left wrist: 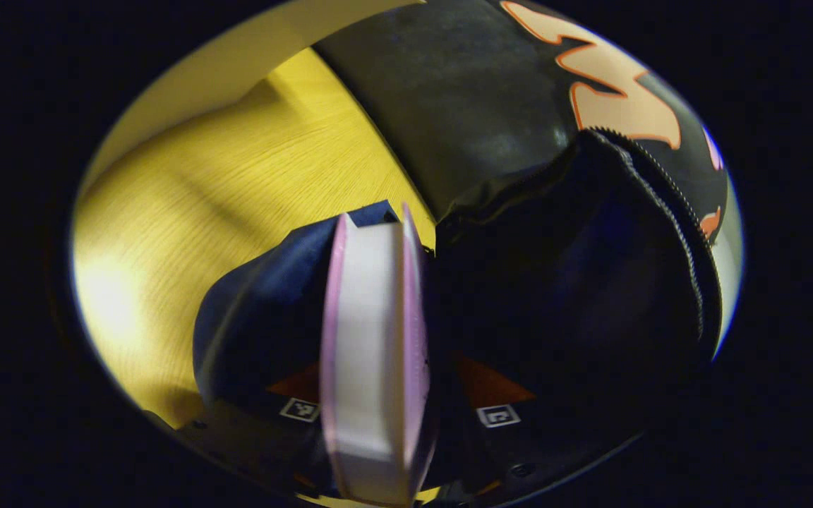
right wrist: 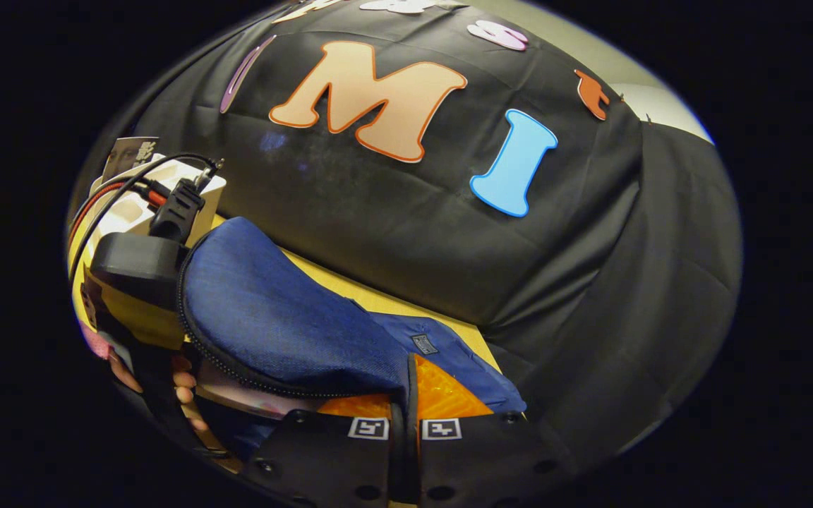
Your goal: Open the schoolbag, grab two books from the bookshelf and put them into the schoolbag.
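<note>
Pink-edged book (left wrist: 375, 353), clamped edge-on by the left gripper (left wrist: 378, 413), points forward beside the bag (left wrist: 576, 282); right gripper (right wrist: 404, 402) pinches bag fabric.

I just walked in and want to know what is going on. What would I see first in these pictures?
First, a thick book with pink covers, pinched upright in the left gripper, going toward the dark open mouth of the blue schoolbag on the yellow table. In the right gripper view, the right gripper is shut on the edge of the bag's blue flap, holding it up.
</note>
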Demonstrator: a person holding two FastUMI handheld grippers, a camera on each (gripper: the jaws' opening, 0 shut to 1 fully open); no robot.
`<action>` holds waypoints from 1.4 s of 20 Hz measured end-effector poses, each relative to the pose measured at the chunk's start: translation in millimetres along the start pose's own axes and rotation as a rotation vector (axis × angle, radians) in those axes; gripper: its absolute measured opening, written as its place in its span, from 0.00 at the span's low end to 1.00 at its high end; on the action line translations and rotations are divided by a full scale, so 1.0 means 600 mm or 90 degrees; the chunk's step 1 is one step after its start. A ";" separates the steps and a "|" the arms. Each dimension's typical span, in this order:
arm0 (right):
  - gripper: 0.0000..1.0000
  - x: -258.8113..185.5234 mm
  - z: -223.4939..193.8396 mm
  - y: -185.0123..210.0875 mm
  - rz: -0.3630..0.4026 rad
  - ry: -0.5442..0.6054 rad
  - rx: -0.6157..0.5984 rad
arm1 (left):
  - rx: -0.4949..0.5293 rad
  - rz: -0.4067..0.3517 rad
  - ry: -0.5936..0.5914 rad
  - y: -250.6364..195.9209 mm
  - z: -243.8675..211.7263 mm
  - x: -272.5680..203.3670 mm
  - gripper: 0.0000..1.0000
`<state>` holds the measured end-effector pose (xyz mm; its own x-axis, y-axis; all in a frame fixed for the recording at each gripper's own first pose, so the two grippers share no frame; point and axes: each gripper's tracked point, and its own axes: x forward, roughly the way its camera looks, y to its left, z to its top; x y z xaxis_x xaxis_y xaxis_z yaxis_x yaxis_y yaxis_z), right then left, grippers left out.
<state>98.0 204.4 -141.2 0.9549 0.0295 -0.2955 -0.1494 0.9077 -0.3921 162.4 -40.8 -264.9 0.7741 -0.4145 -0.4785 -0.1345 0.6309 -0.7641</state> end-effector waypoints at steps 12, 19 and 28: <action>0.04 -0.002 -0.010 -0.015 0.002 0.006 0.017 | 0.203 0.054 0.086 -0.025 -0.023 -0.180 0.97; 0.02 0.004 -0.018 -0.010 0.002 0.012 0.005 | 0.267 0.054 0.096 -0.084 0.075 -0.312 0.97; 0.02 0.007 -0.025 -0.011 -0.001 0.008 0.002 | 0.307 0.138 0.062 -0.069 0.280 -0.469 0.97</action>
<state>99.4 192.5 -152.8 0.9518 0.0226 -0.3058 -0.1468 0.9092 -0.3897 53.9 160.2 -26.0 0.6963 -0.2854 -0.6585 0.0319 0.9289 -0.3689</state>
